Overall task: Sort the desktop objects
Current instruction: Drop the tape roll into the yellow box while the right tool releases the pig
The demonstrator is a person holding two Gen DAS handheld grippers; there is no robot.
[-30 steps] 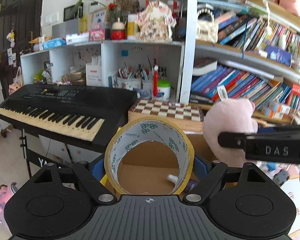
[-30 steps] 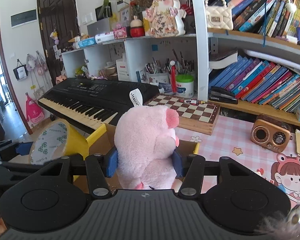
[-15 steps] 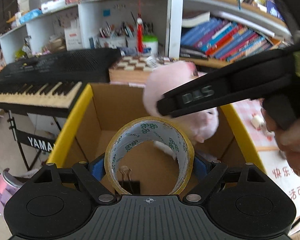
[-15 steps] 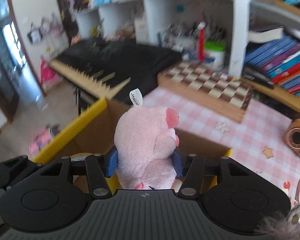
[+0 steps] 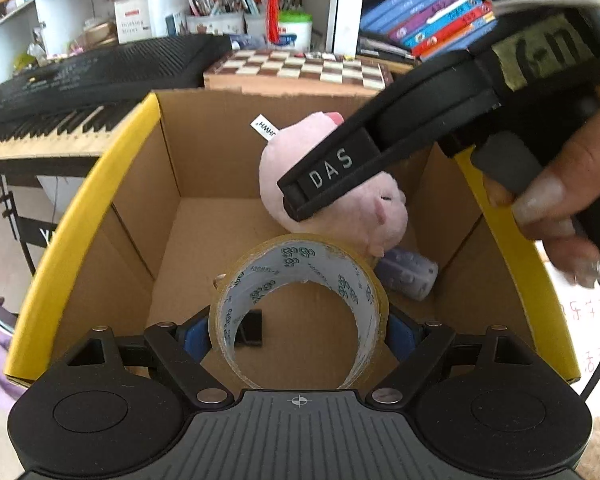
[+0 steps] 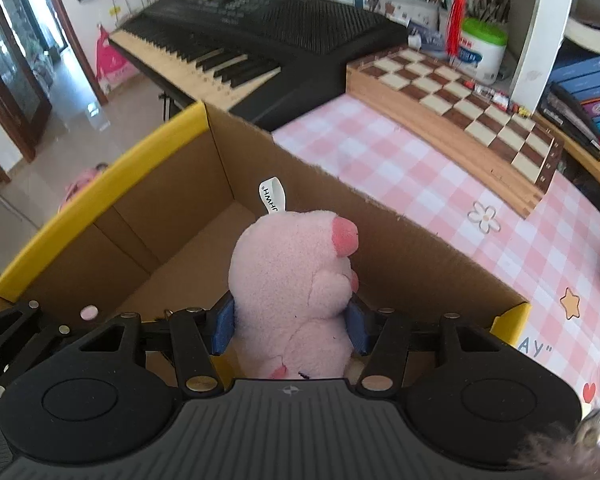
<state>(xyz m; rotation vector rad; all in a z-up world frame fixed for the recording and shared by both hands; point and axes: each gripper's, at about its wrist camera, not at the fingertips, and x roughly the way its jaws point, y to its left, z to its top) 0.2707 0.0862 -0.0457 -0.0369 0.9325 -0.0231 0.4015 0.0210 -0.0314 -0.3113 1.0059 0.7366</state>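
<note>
Both grippers have dipped tape roll (image 5: 300, 280) and plush pig (image 6: 292, 280) into the box (image 5: 80, 208).

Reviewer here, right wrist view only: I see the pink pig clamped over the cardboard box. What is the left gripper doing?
Observer: The left gripper is shut on a roll of tape, held over the same cardboard box.
Operator: Is anything already in the box?
Observer: Yes. A black binder clip lies on the box floor, seen through the roll.
Operator: Anything under the pig?
Observer: A lavender object lies in the right corner of the floor, just below the pink pig; what it is I cannot tell.
</note>
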